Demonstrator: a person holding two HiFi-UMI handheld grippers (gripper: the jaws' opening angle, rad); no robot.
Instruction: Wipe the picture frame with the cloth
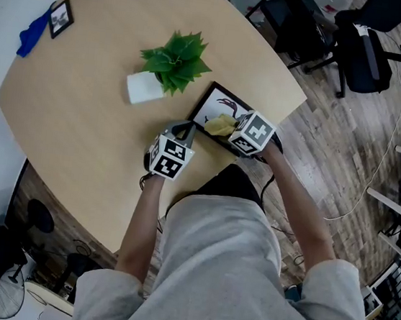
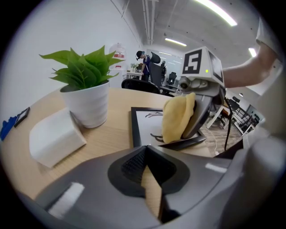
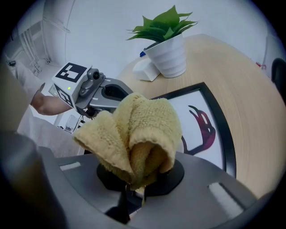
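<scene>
The right claw (image 3: 133, 194), clamped on the yellow cloth (image 3: 138, 129), hangs over the near end of the picture frame (image 3: 196, 112), which lies flat on the worktop (image 3: 250, 89), stretching ahead. The left claw (image 2: 149, 174), closed and empty, sits beside the frame.

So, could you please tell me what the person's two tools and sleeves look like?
Both the left tool and the right tool are grey-bodied, each carrying a white cube of black square markers and a small green light. The person wears a light grey short-sleeved top.
</scene>
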